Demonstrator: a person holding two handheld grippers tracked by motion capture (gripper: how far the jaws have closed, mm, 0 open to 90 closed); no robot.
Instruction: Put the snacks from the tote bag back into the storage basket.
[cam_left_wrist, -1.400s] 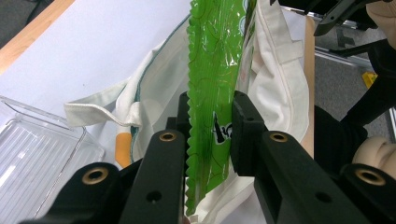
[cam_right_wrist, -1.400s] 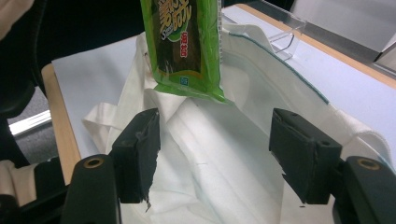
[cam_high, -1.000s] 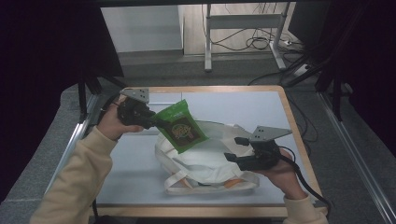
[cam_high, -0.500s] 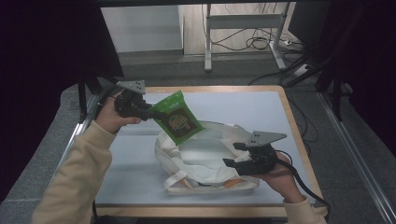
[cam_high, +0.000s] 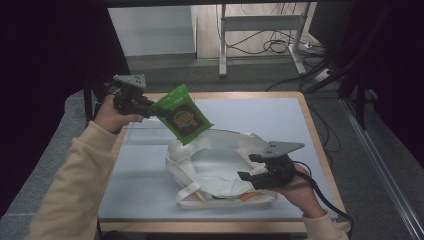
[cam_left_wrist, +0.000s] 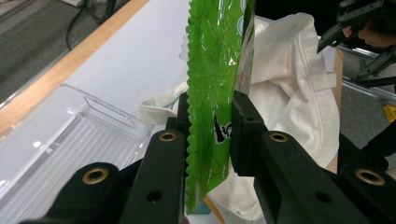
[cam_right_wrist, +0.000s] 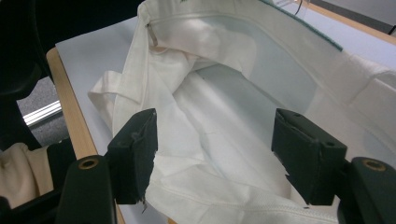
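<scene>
My right gripper sits near the worktop's front right corner, jaws wide and just opened a touch further, pads straddling the near rim of the white cloth tote bag without pinching it; the right gripper view looks into the bag's open mouth. The bag lies mid-worktop, toward the front edge. Farther back, my left gripper is clamped on the edge of the green crinkly plastic snack packet, held in the air above the bag's far left rim. A clear plastic tray lies by the left edge.
</scene>
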